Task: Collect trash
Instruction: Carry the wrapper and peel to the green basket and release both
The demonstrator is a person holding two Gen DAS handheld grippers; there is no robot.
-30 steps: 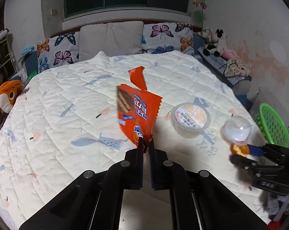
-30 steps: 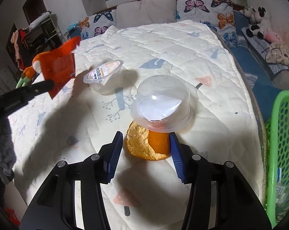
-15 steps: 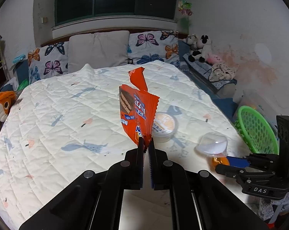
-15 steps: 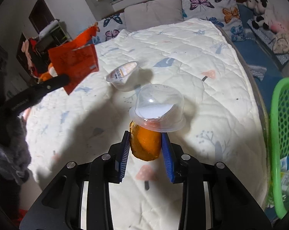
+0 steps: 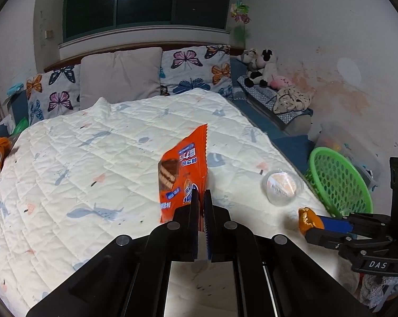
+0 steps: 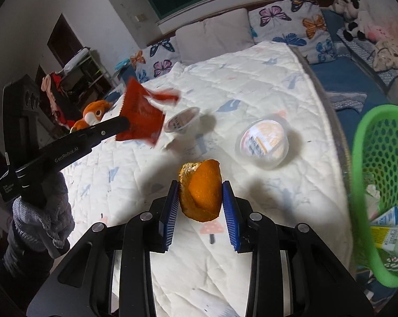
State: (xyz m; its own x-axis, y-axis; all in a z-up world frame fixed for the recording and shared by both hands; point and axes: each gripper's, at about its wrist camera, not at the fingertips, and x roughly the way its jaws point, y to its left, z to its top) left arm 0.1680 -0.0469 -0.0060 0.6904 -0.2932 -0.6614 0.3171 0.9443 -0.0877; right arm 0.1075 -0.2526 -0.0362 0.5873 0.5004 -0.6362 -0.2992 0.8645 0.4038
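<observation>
My left gripper (image 5: 201, 195) is shut on the lower edge of an orange snack wrapper (image 5: 184, 169), which stands up above the bed quilt. In the right wrist view the same wrapper (image 6: 141, 116) hangs from the left gripper (image 6: 125, 122) at the left. My right gripper (image 6: 200, 192) is shut on a piece of orange peel (image 6: 201, 187), held off the quilt between the blue pads. From the left wrist view the peel (image 5: 306, 219) shows at the right gripper (image 5: 308, 224). Two plastic cups lie on the quilt, one labelled (image 6: 262, 141) and one tipped over (image 6: 181, 120).
A green mesh basket (image 6: 368, 116) stands beside the bed's right edge with packets (image 6: 386, 227) inside. Pillows (image 5: 119, 76) line the headboard, and plush toys (image 5: 259, 68) sit on a bench at the right. An orange stuffed toy (image 6: 93, 113) lies at the bed's left side.
The right gripper closed on the orange peel and lifted it off the quilt, away from the clear cup. Both grippers rose and swung toward the green basket; the wrapper flipped.
</observation>
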